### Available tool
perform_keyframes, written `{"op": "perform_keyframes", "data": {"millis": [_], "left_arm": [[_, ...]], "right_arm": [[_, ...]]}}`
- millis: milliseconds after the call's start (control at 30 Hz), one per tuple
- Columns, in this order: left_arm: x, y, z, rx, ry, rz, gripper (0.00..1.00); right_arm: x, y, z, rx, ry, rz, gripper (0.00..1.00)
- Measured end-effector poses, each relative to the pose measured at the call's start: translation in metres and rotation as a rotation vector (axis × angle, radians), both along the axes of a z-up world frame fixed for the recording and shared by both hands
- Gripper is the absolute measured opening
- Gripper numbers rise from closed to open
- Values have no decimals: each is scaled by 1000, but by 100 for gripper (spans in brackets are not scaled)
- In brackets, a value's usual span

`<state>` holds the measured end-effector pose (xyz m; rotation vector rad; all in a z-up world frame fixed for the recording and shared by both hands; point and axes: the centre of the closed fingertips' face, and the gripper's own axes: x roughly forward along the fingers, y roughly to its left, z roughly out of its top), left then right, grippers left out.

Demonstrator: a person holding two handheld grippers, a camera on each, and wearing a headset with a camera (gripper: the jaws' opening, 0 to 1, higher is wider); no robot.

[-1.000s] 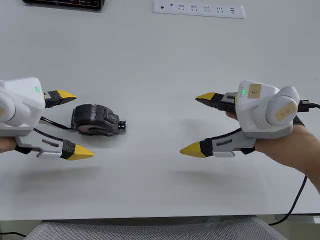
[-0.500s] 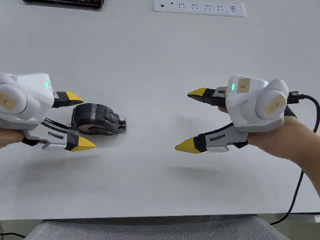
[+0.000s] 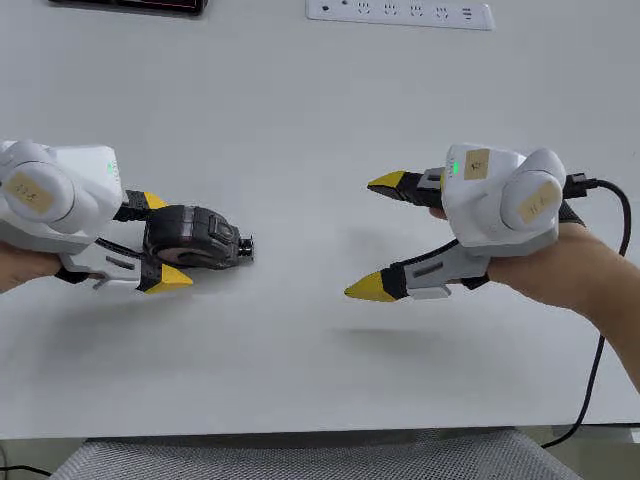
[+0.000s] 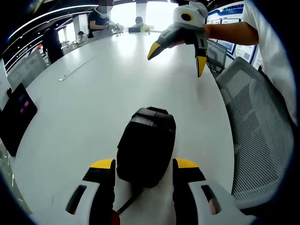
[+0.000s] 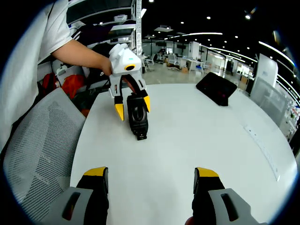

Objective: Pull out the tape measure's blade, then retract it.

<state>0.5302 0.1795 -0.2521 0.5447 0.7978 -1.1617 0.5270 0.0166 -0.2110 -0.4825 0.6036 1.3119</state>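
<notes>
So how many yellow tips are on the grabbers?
4. Two are on the left gripper, one on each side of the tape measure. Two are on the right gripper, spread wide apart with nothing between them. None seem hidden.

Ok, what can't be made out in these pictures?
Whether the left claw presses the tape measure: in the left gripper view the jaws flank it closely, contact unclear.
Blade tip: too small in the head view; hidden behind the case in the left gripper view.
Dark device: cut off by the head view's top edge.
</notes>
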Motion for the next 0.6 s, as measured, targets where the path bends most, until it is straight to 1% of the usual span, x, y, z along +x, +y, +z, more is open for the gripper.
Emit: {"op": "perform_keyframes", "data": {"millis": [100,167,267,433,533,600], "left_arm": [[0,0,-1,5,3,-6,41],[0,1,-3,19,3,-13,39],[1,1,-4,21,7,-13,37],[2,2,-5,30,8,-16,34],[4,3,-6,44,-3,-27,32],[4,3,-7,49,-2,-29,31]], "right_arm": [[0,1,-1,0,2,2,73],[0,2,-1,1,3,2,73],[0,4,0,14,9,-1,73],[0,4,-1,14,8,0,73],[0,5,-1,13,9,1,73],[-1,5,-1,14,10,1,73]]}}
